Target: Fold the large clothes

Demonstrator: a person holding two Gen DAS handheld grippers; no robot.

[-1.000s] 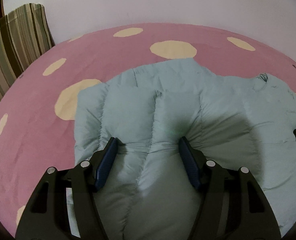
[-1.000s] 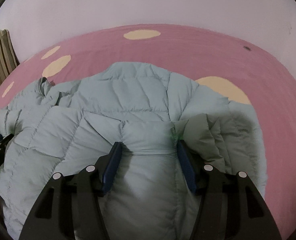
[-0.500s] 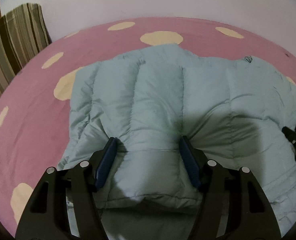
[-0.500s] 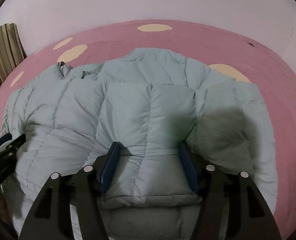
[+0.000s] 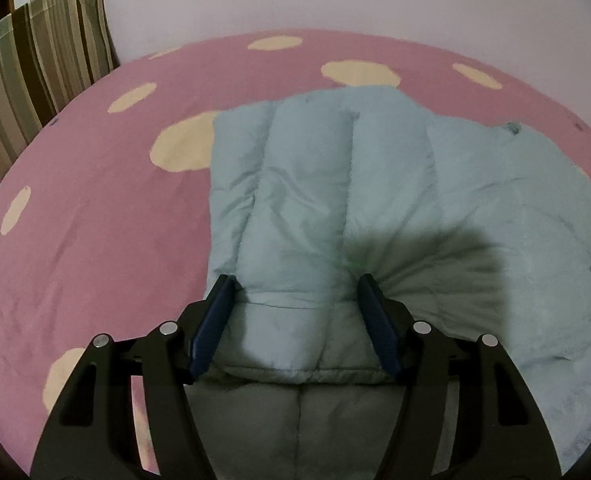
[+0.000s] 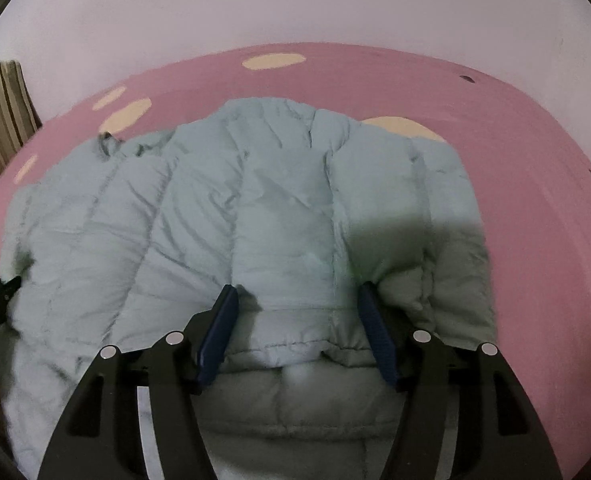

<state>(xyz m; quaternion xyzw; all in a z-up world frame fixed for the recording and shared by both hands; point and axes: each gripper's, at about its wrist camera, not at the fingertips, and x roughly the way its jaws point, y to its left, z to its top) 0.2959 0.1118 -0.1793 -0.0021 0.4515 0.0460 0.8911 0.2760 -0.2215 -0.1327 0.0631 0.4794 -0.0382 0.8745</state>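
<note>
A pale blue puffer jacket [image 5: 335,184] lies on the pink bed, folded over on itself; it also shows in the right wrist view [image 6: 255,208]. My left gripper [image 5: 293,290] has its jaws spread wide with the jacket's folded hem edge between the blue pads [image 5: 211,328]. My right gripper [image 6: 295,300] stands the same way, jaws wide, with the hem bulging between its pads [image 6: 377,336]. Whether either pad presses the fabric is unclear. Each gripper's tip shows at the edge of the other's view.
The bed has a pink sheet with cream spots [image 5: 75,220], also in the right wrist view [image 6: 535,200]. A striped pillow or cushion [image 5: 35,60] stands at the far left. A pale wall [image 6: 295,0] runs behind the bed.
Both grippers have carried the jacket's near edge forward over the rest, so the jacket now lies doubled and flatter. The jaw spread has not changed.
</note>
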